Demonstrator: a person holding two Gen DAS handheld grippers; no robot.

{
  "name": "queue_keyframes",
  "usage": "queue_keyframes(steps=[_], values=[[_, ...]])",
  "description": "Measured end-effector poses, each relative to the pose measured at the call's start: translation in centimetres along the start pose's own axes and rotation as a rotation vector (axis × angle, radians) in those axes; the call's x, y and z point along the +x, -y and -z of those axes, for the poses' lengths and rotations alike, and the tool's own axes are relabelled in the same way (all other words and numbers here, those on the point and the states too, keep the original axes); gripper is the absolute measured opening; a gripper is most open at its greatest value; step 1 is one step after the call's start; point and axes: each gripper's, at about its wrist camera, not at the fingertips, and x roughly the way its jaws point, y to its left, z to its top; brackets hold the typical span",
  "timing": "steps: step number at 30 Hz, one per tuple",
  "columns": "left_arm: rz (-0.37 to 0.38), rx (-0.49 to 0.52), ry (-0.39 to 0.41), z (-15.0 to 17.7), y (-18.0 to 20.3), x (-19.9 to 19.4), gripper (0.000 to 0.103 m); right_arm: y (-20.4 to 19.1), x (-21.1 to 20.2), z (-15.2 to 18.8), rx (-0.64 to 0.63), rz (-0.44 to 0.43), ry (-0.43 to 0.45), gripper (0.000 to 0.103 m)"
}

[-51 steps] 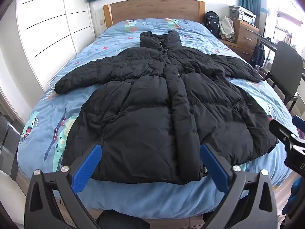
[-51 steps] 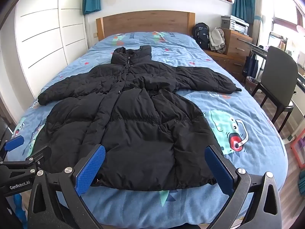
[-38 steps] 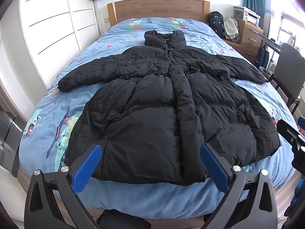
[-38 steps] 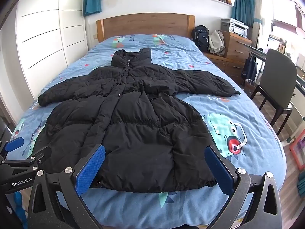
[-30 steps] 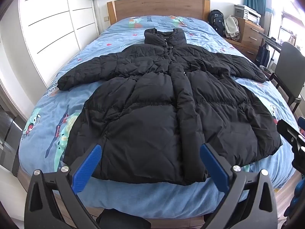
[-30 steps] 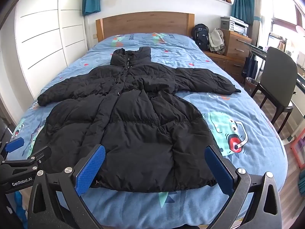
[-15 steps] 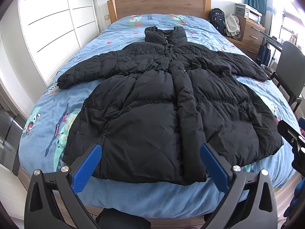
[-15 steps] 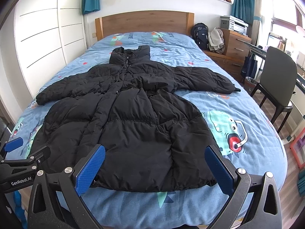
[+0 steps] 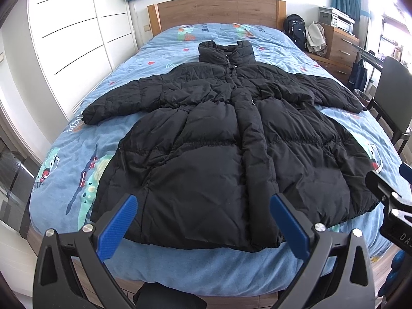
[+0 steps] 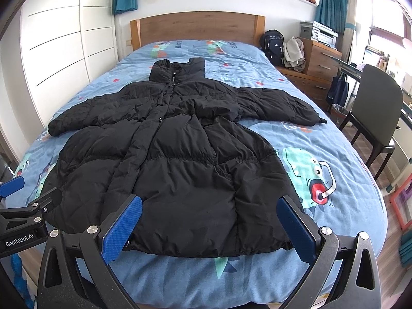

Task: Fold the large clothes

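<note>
A long black puffer coat (image 9: 219,134) lies flat and face up on the bed (image 9: 85,139), sleeves spread to both sides, collar toward the headboard, hem at the foot end. It also shows in the right wrist view (image 10: 180,154). My left gripper (image 9: 203,221) is open and empty, held above the foot of the bed near the hem's middle. My right gripper (image 10: 208,221) is open and empty, near the hem further right. Each gripper shows at the edge of the other's view.
The bed has a blue cartoon-print cover (image 10: 322,180) and a wooden headboard (image 10: 198,28). White wardrobe doors (image 9: 72,33) stand on the left. A dark chair (image 10: 373,108), a wooden dresser (image 10: 322,59) and a backpack (image 10: 273,43) stand on the right.
Both views have drifted only slightly; the coat lies as before and both grippers stay open.
</note>
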Motion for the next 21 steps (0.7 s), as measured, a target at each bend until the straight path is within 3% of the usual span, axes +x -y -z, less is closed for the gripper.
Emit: queue_keyframes(steps=[21], values=[[-0.004, -0.006, 0.013, -0.1, -0.8, 0.4, 0.103, -1.5, 0.4, -0.3, -0.035, 0.011, -0.007, 0.102]])
